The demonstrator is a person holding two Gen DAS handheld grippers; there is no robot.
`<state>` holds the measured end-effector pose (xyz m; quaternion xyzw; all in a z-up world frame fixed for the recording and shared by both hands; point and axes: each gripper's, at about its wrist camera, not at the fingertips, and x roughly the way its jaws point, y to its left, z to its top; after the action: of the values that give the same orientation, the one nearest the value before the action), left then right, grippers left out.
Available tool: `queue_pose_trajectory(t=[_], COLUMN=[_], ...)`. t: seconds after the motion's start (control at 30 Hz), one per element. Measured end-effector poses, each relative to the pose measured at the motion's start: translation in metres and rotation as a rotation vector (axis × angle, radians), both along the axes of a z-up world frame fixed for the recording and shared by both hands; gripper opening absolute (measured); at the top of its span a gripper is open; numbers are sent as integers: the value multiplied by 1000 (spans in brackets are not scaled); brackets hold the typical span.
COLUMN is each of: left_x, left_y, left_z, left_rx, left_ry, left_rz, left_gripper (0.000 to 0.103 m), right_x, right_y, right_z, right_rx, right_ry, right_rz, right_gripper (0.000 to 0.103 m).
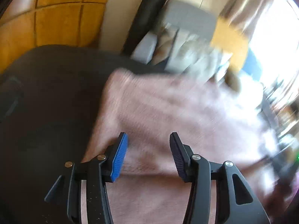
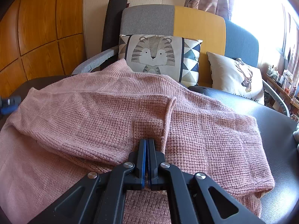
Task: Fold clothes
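A pink knitted sweater point(image 2: 93, 112) lies spread on a dark glossy table point(image 2: 271, 130), with one part folded over its middle. My right gripper point(image 2: 147, 141) is shut, and its tips rest on the knit just beside the folded edge. Whether any fabric is pinched between the pads is hidden. In the blurred left wrist view the sweater point(image 1: 158, 108) fills the centre and right. There my left gripper point(image 1: 148, 136) hovers open above it near its left border, nothing between the blue pad point(image 1: 119, 156) and the dark one.
Behind the table stands a grey, yellow and blue sofa point(image 2: 149, 18) with a tiger cushion point(image 2: 155, 54) and a deer cushion point(image 2: 237, 76). Wooden panels point(image 2: 37, 28) line the left wall. A small dark and blue object point(image 2: 9, 103) shows at the table's left edge.
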<state>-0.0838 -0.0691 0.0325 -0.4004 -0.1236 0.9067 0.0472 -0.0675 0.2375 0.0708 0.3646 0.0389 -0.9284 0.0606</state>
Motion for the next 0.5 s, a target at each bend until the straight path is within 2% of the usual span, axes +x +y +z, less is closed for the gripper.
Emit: queue_pose_trajectory(t=[0.03, 0.1, 0.17, 0.23, 0.3, 0.4, 0.47, 0.5], left_x=[-1, 3, 7, 12, 14, 12, 11, 15], left_y=[-1, -11, -27, -35, -33, -16, -15, -15], left_z=[0, -1, -5, -10, -13, -16, -19, -19], left_rx=[-6, -44, 57, 108, 73, -38, -76, -83], left_ry=[3, -3, 11, 18, 23, 27, 31, 35], left_rz=[10, 90, 110, 110, 109, 93, 73, 63], left_gripper=[50, 48, 42, 42, 42, 46, 59, 60], right_x=[0, 0, -1, -1, -1, -1, -2, -3], right_y=[0, 0, 0, 1, 3, 4, 5, 5], right_z=[0, 0, 1, 1, 1, 2, 4, 6], right_rx=[-2, 1, 4, 3, -6, -20, -32, -29], right_ry=[0, 0, 0, 0, -2, -5, -17, -31], right_rz=[0, 0, 1, 1, 3, 11, 19, 22], right_gripper=[0, 0, 0, 0, 0, 0, 0, 0])
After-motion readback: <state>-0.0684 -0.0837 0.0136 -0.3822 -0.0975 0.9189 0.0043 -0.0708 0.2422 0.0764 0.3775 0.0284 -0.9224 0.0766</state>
